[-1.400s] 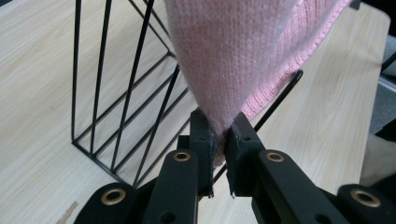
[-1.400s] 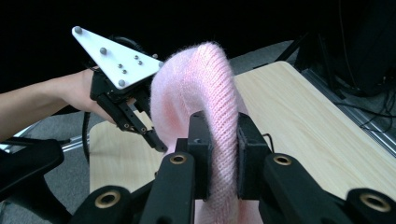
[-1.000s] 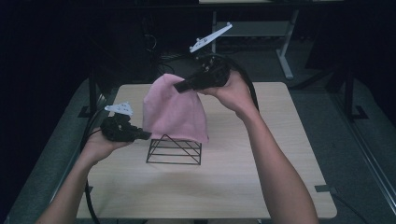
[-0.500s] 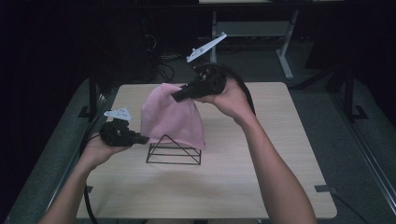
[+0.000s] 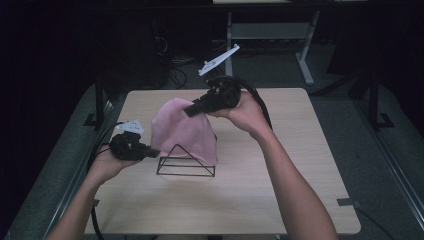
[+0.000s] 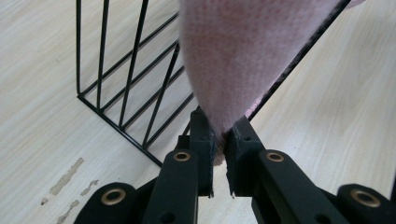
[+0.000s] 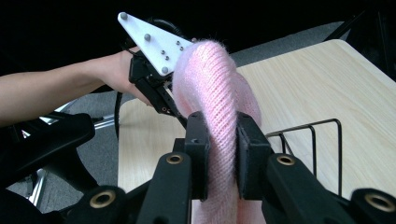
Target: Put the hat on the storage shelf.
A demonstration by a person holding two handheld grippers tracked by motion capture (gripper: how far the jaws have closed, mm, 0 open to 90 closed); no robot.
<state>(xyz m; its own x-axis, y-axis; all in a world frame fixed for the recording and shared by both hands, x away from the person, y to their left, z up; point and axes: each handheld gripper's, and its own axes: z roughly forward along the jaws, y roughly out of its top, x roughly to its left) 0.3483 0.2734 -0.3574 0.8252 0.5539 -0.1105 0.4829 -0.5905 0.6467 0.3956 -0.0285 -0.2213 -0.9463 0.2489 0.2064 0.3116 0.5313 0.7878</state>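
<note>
Left gripper (image 5: 150, 152) and right gripper (image 5: 192, 110) — both pinch pink cloth (image 5: 182, 132) between them.

rack (image 5: 186, 167) mid-table (image 5: 280, 200) | cloth (image 5: 182, 132) draped over rack | left tongs (image 5: 152, 153) left of rack | right tongs (image 5: 192, 110) above

We are holding the left gripper (image 5: 150, 152) low at our left on a bent forearm, jaws clamped tight, while raising the right gripper (image 5: 192, 110) on an outstretched arm, jaws likewise pressing closed.

Wire rack (image 5: 186, 165) partly behind pink cloth (image 5: 182, 131)
</note>
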